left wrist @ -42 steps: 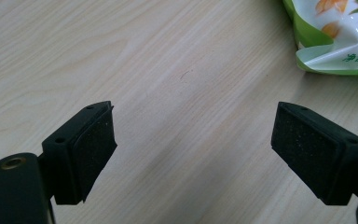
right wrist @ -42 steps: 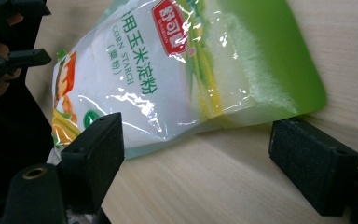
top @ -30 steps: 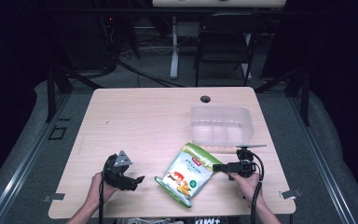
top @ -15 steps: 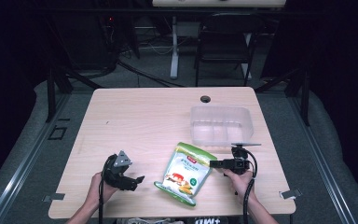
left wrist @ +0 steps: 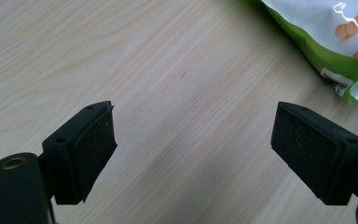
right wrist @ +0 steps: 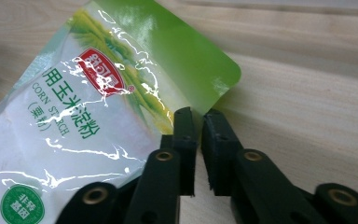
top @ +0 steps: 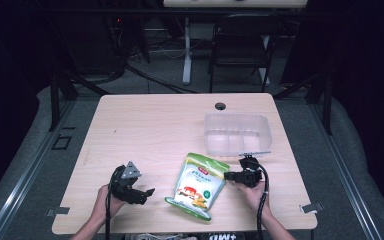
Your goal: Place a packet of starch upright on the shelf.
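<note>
Right hand-held gripper (right wrist: pixel 196 122) has just closed, now clamped on the corn starch bag's (top: pixel 197 185) edge mid-surface (top: pixel 155 130) near the clear container (top: pixel 237 132), so the grasp looks done; left hand-held gripper (left wrist: pixel 193 154) idles apart.

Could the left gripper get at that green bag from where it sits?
Probably yes: the left gripper has its jaws wide open, and bare table lies between it and the bag. The right gripper already pinches the bag's far edge.
</note>
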`<move>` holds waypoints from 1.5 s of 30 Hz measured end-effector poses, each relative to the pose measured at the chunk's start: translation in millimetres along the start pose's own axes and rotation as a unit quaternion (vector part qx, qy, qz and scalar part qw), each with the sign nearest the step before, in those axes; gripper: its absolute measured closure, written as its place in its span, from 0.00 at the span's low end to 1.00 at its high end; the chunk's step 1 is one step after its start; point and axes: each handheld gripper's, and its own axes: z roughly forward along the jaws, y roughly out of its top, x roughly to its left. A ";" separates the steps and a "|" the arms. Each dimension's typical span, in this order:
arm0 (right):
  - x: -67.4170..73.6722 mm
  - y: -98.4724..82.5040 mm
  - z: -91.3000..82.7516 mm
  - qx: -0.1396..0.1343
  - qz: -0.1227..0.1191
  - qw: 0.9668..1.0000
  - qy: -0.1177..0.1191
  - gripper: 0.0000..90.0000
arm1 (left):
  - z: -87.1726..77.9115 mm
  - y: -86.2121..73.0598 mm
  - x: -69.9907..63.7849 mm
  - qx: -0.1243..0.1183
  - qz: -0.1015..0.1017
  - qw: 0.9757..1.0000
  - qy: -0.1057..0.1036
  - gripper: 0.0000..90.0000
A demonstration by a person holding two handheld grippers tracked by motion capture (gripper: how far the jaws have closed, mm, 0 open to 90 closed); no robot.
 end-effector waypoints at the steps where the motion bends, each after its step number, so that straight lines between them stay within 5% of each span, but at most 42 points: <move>1: 0.0 0.0 0.0 0.000 0.000 1.000 0.000 0.87 | 0.2 0.0 0.0 0.000 0.000 1.000 0.000 0.15; 11: -7.8 11.6 6.9 -0.015 0.026 0.999 0.027 0.67 | 0.1 -0.2 0.1 0.001 0.000 1.000 -0.002 0.15; 15: -11.6 13.5 9.3 -0.018 0.040 0.998 0.048 0.67 | 0.1 0.1 -0.7 -0.001 0.001 1.000 -0.003 0.15; 22: -14.0 13.0 15.6 -0.013 0.055 0.996 0.067 0.89 | 0.2 0.1 -0.7 -0.001 0.001 1.000 -0.002 0.15; 24: -11.1 13.1 15.5 -0.012 0.038 0.997 0.061 0.97 | 0.0 0.1 -0.7 -0.002 0.001 1.000 -0.003 0.15; 25: -1.7 13.6 14.2 -0.012 -0.002 0.999 0.036 1.00 | -0.4 0.1 -0.8 -0.002 0.002 1.000 -0.002 0.15; 26: -1.7 13.6 14.2 -0.012 -0.002 0.999 0.036 1.00 | -0.4 0.1 -0.8 -0.002 0.002 1.000 -0.002 0.15; 27: 13.2 13.5 13.6 -0.010 -0.064 0.998 -0.010 1.00 | -0.7 0.0 -0.5 -0.002 0.003 1.000 -0.001 0.15; 28: 13.2 13.5 13.6 -0.010 -0.064 0.998 -0.010 1.00 | -0.7 0.0 -0.5 -0.002 0.003 1.000 -0.001 0.15; 29: 29.6 11.4 15.3 -0.004 -0.136 0.989 -0.054 1.00 | -1.3 0.1 -0.4 -0.001 0.003 1.000 -0.003 0.15; 30: 36.2 9.6 17.4 -0.002 -0.164 0.984 -0.074 1.00 | -1.4 0.1 -0.6 -0.002 0.002 1.000 -0.003 0.15; 31: 36.2 9.6 17.4 -0.002 -0.164 0.984 -0.074 1.00 | -1.4 0.1 -0.6 -0.002 0.002 1.000 -0.003 0.15; 32: 40.7 8.1 19.8 0.004 -0.182 0.980 -0.085 1.00 | -1.5 0.1 -0.6 -0.002 0.002 1.000 -0.004 0.15; 36: 36.4 11.0 20.9 0.006 -0.166 0.984 -0.070 0.92 | -0.4 -0.2 -0.6 -0.002 0.001 1.000 -0.002 0.15; 38: 26.5 16.5 22.3 0.002 -0.128 0.991 -0.035 0.85 | 0.4 0.1 -1.1 -0.001 0.001 1.000 -0.004 0.15; 45: 11.1 29.7 29.7 -0.003 -0.075 0.997 0.014 0.77 | 0.7 0.0 -0.8 0.001 0.004 1.000 -0.004 0.15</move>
